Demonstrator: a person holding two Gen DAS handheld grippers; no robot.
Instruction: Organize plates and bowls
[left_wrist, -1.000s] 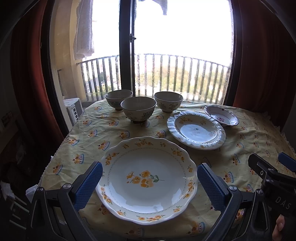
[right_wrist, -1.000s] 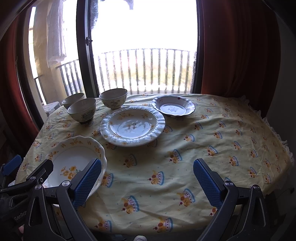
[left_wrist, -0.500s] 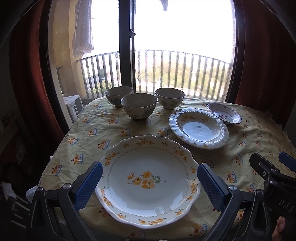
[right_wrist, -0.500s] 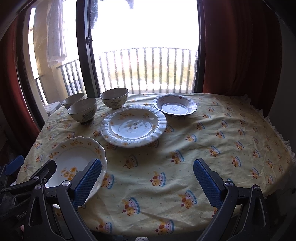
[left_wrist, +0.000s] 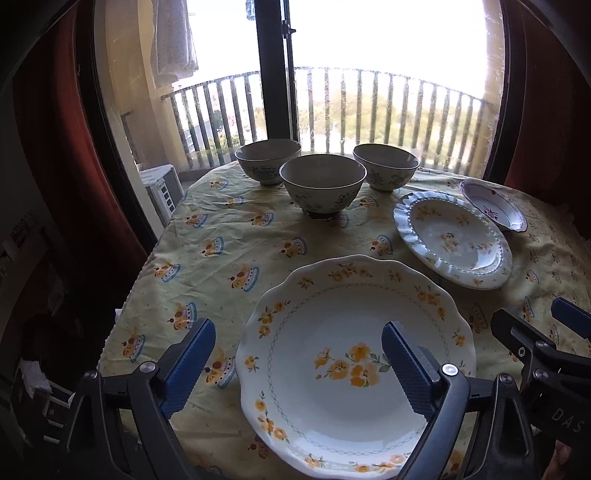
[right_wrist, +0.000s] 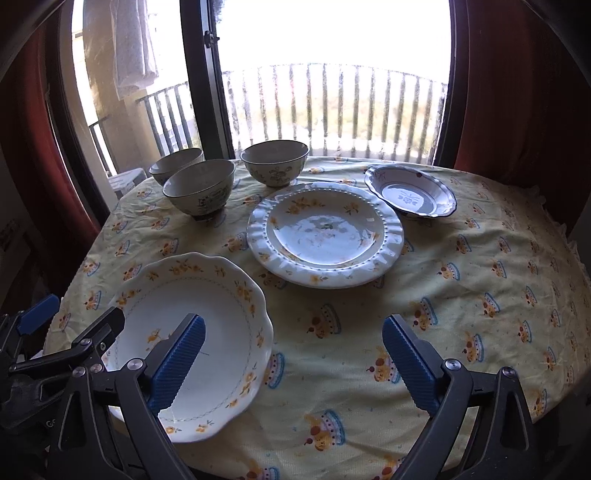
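Blue ribbed pads on the left gripper (left_wrist: 297, 363) stand apart, having just been closing a little; its right pad hangs over the well of the large scalloped plate (left_wrist: 332, 321) and its left pad lies outside that plate's left rim, so the rim sits between the jaws with neither pad seen pressing on it. Nothing is clamped.

The right gripper (right_wrist: 293, 363) is likewise spread wide and empty. Its left pad overlaps the same scalloped plate (right_wrist: 221, 295) in the picture; its right pad is over bare tablecloth (right_wrist: 480, 295).

Task item position: the scalloped plate sits at the near edge of the table, toward the near-left corner. It lies directly ahead of and below the left gripper, and off to the left of the right gripper. Judgement: the left hand is the nearer and better placed to take it by the left rim. The plate is round, so no long axis governs the approach.

Further out, toward the middle of the table, lies a fluted-rim plate (right_wrist: 325, 236), with a small dish (right_wrist: 410, 194) just beyond it toward the far-right. Three bowls (left_wrist: 321, 181) stand grouped near the far edge, close together; whether they touch cannot be told.

Judgement: no stacking has been done; all pieces lie singly.
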